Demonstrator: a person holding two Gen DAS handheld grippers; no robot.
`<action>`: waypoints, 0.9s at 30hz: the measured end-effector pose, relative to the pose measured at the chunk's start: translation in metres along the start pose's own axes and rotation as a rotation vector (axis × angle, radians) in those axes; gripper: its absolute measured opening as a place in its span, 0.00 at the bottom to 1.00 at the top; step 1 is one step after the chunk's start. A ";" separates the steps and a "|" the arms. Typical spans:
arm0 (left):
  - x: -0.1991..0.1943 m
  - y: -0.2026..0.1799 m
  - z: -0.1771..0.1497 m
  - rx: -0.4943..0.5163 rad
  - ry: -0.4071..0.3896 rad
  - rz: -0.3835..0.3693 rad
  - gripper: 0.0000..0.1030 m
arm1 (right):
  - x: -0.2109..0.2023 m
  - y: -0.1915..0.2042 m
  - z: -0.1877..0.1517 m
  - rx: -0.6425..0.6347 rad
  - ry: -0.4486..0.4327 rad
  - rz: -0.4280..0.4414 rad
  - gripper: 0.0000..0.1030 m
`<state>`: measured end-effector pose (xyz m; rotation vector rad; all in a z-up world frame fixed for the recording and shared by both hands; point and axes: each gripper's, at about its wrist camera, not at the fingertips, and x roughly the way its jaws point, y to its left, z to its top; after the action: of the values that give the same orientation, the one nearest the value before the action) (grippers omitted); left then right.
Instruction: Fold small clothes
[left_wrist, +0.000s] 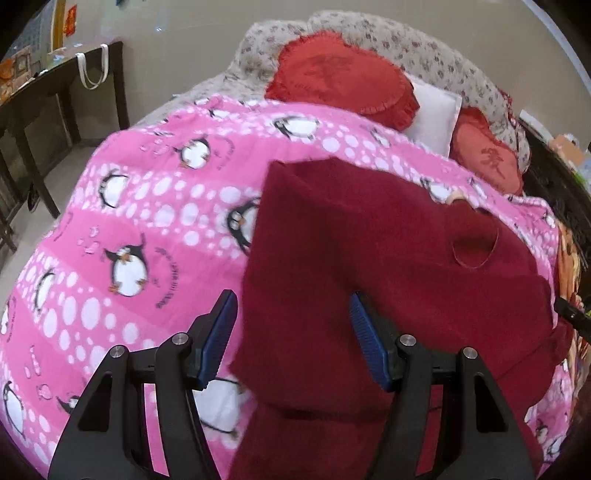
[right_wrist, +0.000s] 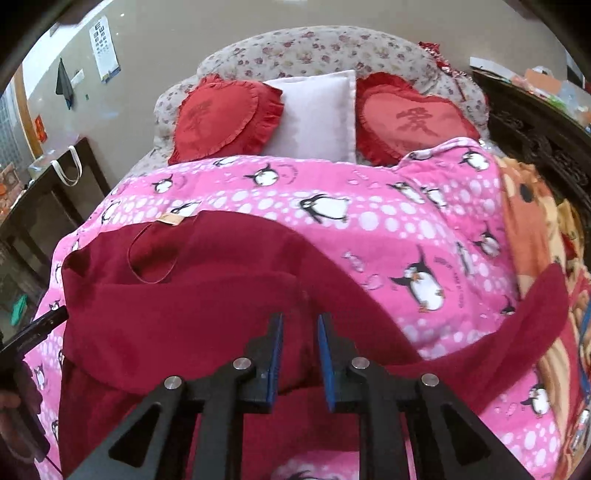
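Dark red knit sweater (right_wrist: 207, 295) lies on the pink penguin blanket (right_wrist: 388, 229), toward the bed's near edge, collar and tan neck label (right_wrist: 170, 218) facing the headboard end where the two red heart cushions (right_wrist: 225, 118) and white pillow (right_wrist: 314, 114) sit. One flap is already laid over the body, and the other sleeve (right_wrist: 509, 332) trails out toward the blanket's right edge. My left gripper (left_wrist: 293, 325) is spread wide over the sweater's left edge: one blue pad over the blanket, the other over the knit, neither pressing on cloth. My right gripper (right_wrist: 300, 354) has its pads a narrow gap apart over the folded flap; I see no fabric pinched between them, so I read it as let go, not gripping. My guess is I'm between folds: next comes the trailing sleeve or the left side. To do it well: go low, take only the top layer at the edge, pinch near the seam rather than mid-panel so the knit doesn't stretch, carry the fold straight across toward the middle, keep it parallel to the blanket's near edge. Risk: snagging the blanket along with the knit, or dragging the finished flap open. Frames are blurred, so exact pad contact is unclear.
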<state>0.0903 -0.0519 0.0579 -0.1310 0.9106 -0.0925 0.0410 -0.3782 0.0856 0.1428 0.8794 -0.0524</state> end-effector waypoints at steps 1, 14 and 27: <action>0.010 -0.005 -0.002 0.020 0.030 0.010 0.62 | 0.007 0.001 -0.001 0.000 0.013 -0.002 0.16; -0.003 -0.003 -0.009 0.057 0.074 0.051 0.63 | -0.026 -0.090 0.000 0.158 0.002 -0.134 0.47; -0.010 -0.042 -0.026 0.116 0.068 0.019 0.63 | -0.029 -0.109 -0.013 0.193 0.055 -0.118 0.48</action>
<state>0.0625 -0.0941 0.0557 -0.0114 0.9719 -0.1326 0.0014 -0.4846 0.0890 0.2738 0.9363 -0.2444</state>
